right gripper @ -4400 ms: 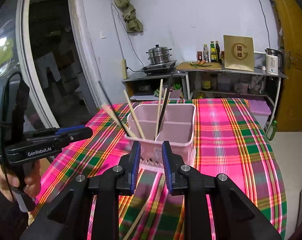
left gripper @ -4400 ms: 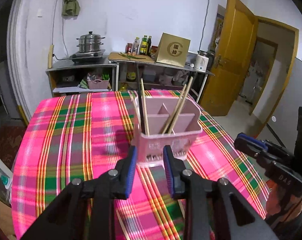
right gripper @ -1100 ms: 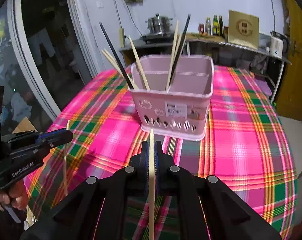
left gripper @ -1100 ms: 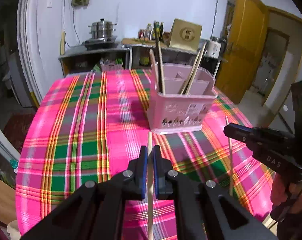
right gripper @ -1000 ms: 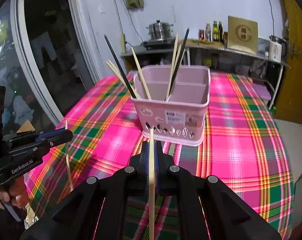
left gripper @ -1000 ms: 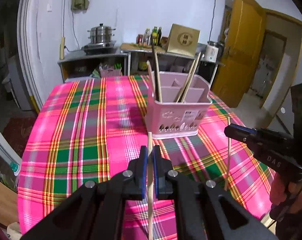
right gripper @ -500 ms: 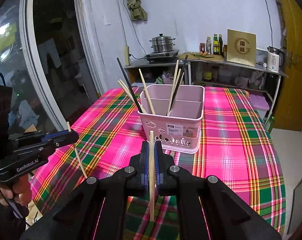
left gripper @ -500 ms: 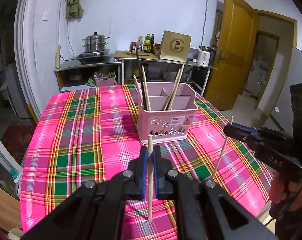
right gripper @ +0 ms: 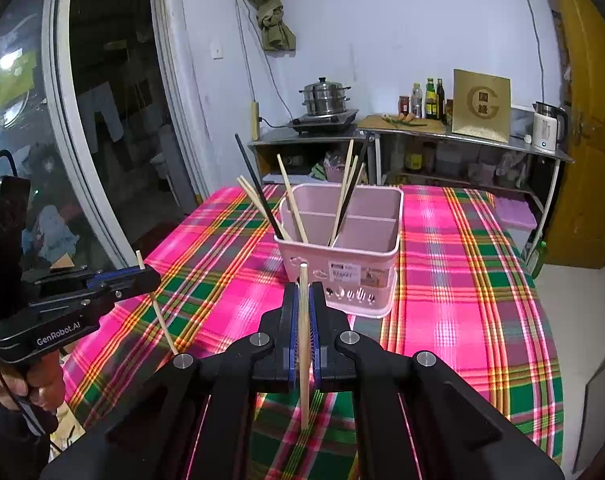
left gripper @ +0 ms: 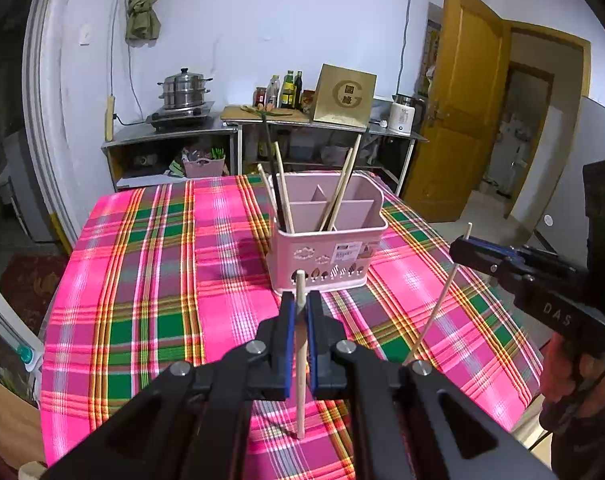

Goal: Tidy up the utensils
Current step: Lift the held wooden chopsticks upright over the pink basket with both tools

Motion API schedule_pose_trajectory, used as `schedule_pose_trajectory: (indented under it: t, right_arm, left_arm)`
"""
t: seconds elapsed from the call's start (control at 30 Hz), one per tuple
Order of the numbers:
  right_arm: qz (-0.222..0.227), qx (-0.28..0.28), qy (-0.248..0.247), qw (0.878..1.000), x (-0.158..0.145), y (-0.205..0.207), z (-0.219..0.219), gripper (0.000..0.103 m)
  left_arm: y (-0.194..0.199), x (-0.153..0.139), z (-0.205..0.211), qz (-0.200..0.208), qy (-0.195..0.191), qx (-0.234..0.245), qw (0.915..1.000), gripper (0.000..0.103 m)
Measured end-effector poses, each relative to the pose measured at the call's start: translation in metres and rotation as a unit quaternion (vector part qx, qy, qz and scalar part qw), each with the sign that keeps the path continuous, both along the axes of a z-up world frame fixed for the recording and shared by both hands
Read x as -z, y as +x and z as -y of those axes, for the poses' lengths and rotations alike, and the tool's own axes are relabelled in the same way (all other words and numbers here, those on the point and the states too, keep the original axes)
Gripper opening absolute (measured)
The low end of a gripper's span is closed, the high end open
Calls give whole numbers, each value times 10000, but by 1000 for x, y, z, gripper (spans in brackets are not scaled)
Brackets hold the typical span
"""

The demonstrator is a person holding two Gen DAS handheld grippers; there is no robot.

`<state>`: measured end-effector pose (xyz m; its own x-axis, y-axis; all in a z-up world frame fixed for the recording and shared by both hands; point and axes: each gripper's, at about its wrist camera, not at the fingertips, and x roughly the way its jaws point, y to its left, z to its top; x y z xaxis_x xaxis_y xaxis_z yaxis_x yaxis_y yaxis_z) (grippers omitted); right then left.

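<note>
A pink divided utensil holder [left gripper: 326, 240] [right gripper: 338, 256] stands mid-table on the pink plaid cloth [left gripper: 162, 264], with several wooden and black chopsticks leaning in it. My left gripper [left gripper: 300, 304] is shut on a pale wooden chopstick [left gripper: 300, 400], held upright in front of the holder. My right gripper [right gripper: 303, 292] is shut on another wooden chopstick [right gripper: 303, 392], also upright and short of the holder. Each view shows the other gripper from the side: the right gripper [left gripper: 468, 252] with its slanted chopstick [left gripper: 434, 308], and the left gripper [right gripper: 142, 276] with its chopstick [right gripper: 158, 312].
Behind the table runs a steel counter [left gripper: 174, 132] with a steamer pot [left gripper: 184, 92], bottles [left gripper: 288, 90], a gold box [left gripper: 344, 98] and a kettle [right gripper: 546, 128]. A yellow door [left gripper: 470, 112] stands at the right and a glass door [right gripper: 102, 120] at the left. A person's hand [right gripper: 34, 384] grips the left handle.
Both grippers, open and empty in the oldest frames, now pinch a chopstick each. Over the last second they drew up and back, so the holder looks smaller and farther.
</note>
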<state>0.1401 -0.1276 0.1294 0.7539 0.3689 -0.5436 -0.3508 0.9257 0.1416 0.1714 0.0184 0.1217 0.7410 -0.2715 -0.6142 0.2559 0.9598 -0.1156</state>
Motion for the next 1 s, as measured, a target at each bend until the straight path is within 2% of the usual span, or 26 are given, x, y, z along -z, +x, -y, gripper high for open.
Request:
schedule_pose_trajectory:
  t: [0.27,0.73,1.0]
  right_arm:
    - [253,-43,18,9997,-26,15,-2,5]
    - [740,-49,314,9968,-80,67,-1,5]
    - [850,-1,366,9957,-92,101,-3,5]
  left_arm:
    - [26,-29,9,147,15,143,9998,6]
    - [88,-92,21,597,-108,247,9979,6]
    - [123,-101,26,705,-108,320,9969,6]
